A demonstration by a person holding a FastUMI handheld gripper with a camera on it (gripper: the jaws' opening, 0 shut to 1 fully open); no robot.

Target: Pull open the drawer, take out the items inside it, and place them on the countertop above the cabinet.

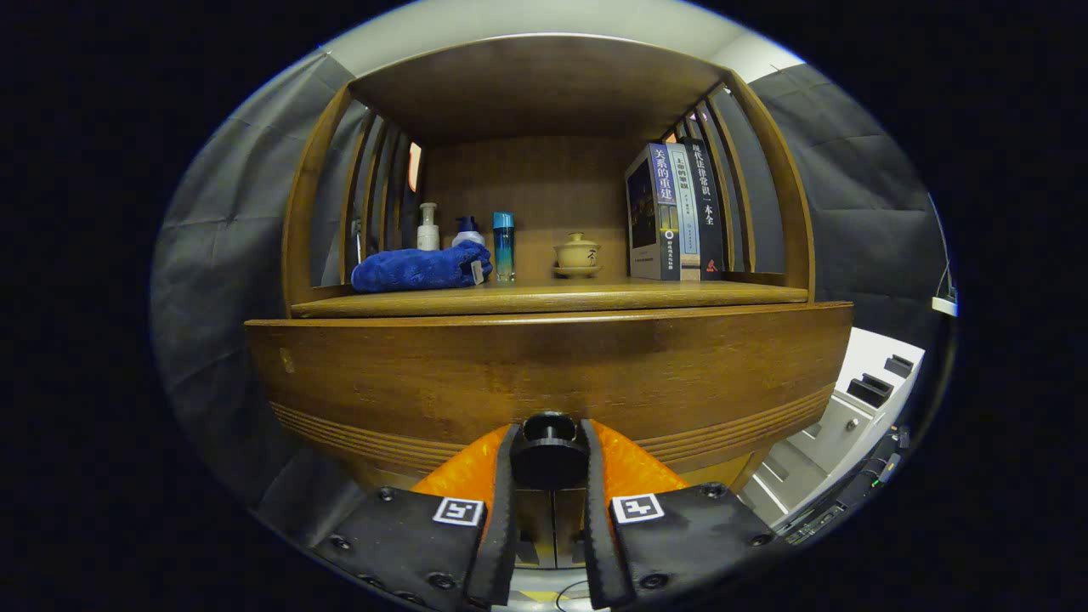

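My claw was closed on the drawer's round black knob, one finger pressed against each side of it, so the step in hand was the pull; to do it well I judged I should draw straight back along the line of my fingers, level and steady, keeping the squeeze firm so the smooth knob could not slip out; any sideways drag or twist would likely jam the drawer in its runners.

The drawer was a broad front of dark brown wood just beyond my fingertips, with a band of fine grooves running along its lower part; whether it had started to come out I could not tell, and nothing of its inside was visible, so the items in it were hidden from me.

Above the drawer front and further ahead lay the worktop, a wooden ledge under a shelf roof; on it, up and to the left of my claw, were a blue cloth and a few bottles; straight ahead sat a small lidded cup; to the right stood some books; the open stretch between cloth and books looked the best spot for what I took out.
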